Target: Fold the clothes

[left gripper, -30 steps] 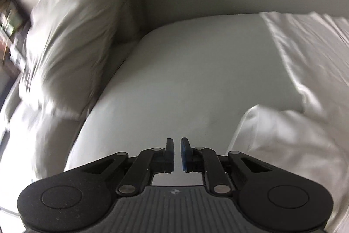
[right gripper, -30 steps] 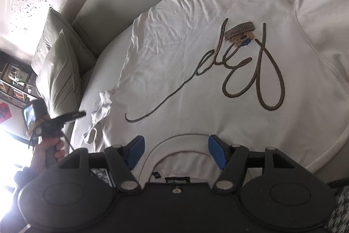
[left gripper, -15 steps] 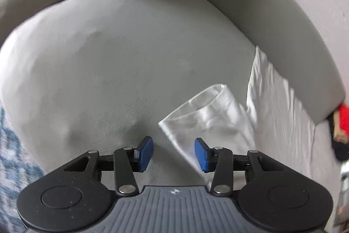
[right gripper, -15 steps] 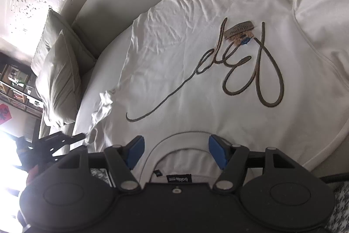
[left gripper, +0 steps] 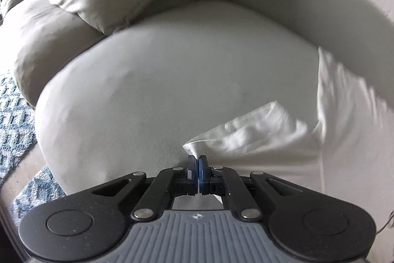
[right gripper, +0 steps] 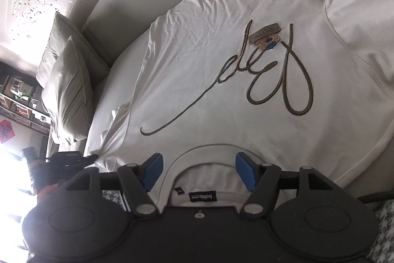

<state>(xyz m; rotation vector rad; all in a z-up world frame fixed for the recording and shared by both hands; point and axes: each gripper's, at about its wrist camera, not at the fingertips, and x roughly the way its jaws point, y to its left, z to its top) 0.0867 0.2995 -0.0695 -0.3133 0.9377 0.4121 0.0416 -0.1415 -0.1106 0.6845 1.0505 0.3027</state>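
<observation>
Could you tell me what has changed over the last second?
The left gripper swung from the cushions to the sleeve, opened, then shut on its cuff. The right gripper stayed open over the collar, and the shirt stayed flat.

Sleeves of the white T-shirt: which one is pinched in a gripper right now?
The sleeve on the pillow side of the sofa: the left gripper is shut on its cuff corner. The other sleeve lies flat, untouched; the right gripper is open over the collar.

Home living room, grey sofa (left gripper: 172, 81) with cushions (right gripper: 66, 90), patterned blue rug (left gripper: 14, 115), cluttered shelves (right gripper: 17, 95)
</observation>
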